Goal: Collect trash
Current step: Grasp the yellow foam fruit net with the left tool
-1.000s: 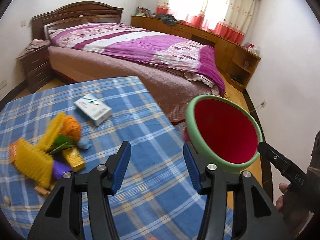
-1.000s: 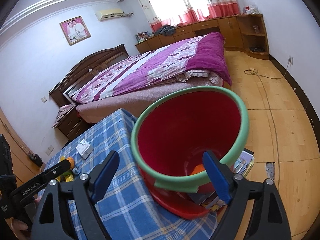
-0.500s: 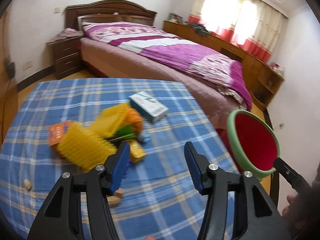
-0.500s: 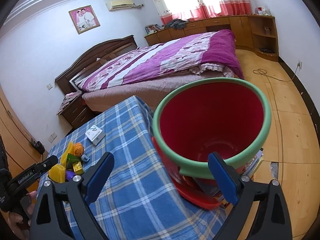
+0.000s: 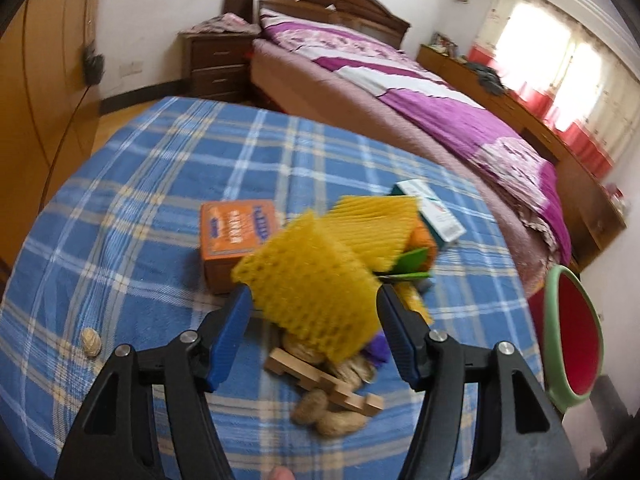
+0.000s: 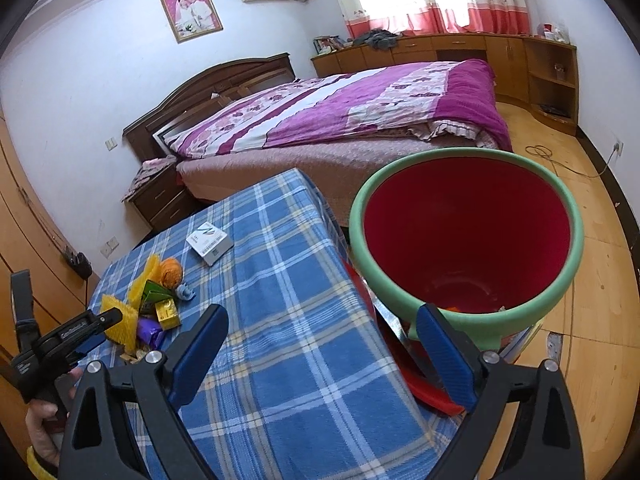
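Right now the left gripper (image 5: 314, 316) is over the trash pile on the tabletop (image 5: 160, 184), jaws opening, w/ the yellow foam net (image 5: 310, 284) sitting between the blue pads (image 5: 230, 332). Pads don't look pressed on it yet; the view is blurred, so contact can't be ruled out. Net lies straight ahead of the gripper, just past the tips, long axis roughly across the gap. Around it: orange box (image 5: 236, 236) behind-left, second net (image 5: 376, 224), peanuts (image 5: 332, 412) and a wood piece (image 5: 324, 380) nearer the cam.

Right gripper (image 6: 320, 352) is spread wide, nothing in it, aimed at the near rim of the red bin (image 6: 468, 240) off the tabletop's edge. Left hand is clearly nearer the trash, so the pick is prob. its job: drop slightly, then close.
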